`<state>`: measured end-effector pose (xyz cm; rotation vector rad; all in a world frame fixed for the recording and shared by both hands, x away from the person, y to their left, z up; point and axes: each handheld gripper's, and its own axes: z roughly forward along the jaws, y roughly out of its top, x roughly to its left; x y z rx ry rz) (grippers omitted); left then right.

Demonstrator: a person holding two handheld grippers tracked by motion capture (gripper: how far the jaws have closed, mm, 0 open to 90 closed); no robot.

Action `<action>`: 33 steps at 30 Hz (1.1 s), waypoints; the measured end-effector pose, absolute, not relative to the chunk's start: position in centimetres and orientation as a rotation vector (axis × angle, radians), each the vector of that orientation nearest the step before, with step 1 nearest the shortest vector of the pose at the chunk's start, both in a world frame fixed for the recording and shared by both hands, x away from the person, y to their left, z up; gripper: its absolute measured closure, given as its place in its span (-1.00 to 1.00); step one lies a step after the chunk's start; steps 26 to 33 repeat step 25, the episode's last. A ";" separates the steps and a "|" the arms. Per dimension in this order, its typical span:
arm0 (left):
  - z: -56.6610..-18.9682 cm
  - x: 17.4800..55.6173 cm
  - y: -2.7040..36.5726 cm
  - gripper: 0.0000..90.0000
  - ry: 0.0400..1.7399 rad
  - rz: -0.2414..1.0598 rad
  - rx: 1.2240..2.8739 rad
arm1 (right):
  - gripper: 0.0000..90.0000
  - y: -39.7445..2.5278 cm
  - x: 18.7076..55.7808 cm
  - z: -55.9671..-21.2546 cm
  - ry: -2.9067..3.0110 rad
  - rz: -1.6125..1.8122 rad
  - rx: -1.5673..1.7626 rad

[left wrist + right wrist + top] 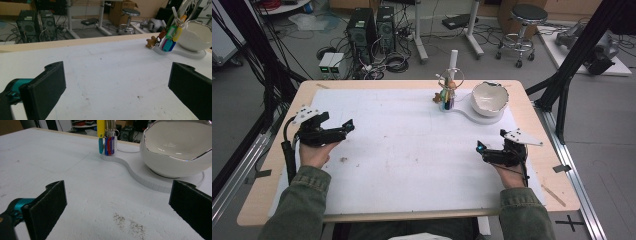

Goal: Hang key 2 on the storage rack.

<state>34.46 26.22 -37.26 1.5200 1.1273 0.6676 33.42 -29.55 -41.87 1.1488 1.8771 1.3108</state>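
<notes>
Both grippers sit low over the white sheet [412,150] covering the table [557,190], each held in a hand coming from the near edge. On the left side, the left gripper [343,128] has its jaws spread wide with nothing between them; in the left gripper view the two black jaws stand far apart over bare sheet, a teal part showing behind one of them. Over on the right side, the right gripper [480,148] is likewise spread and empty, its jaws wide apart in the right gripper view, with a patch of dark specks [130,223] on the sheet just ahead of them.

Farther out, near the far edge and right of centre, a white base [140,178] with a curved outline lies on the sheet. On its wider end rests a white bowl [489,97] with a silvery rim. On its narrower end stands a post [453,62] hung with a bunch of coloured key tags [172,37], and a small brown bear charm [150,42] hangs at the bunch's side, down by the sheet. Both grippers are well apart from the base.

Beyond the table stand computer towers [369,30] amid cables, and a stool [524,30].
</notes>
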 end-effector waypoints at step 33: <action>-40.1 30.0 31.3 -0.96 1.235 0.760 1.363 | -0.99 -29.5 33.2 -41.9 1.882 1.308 1.140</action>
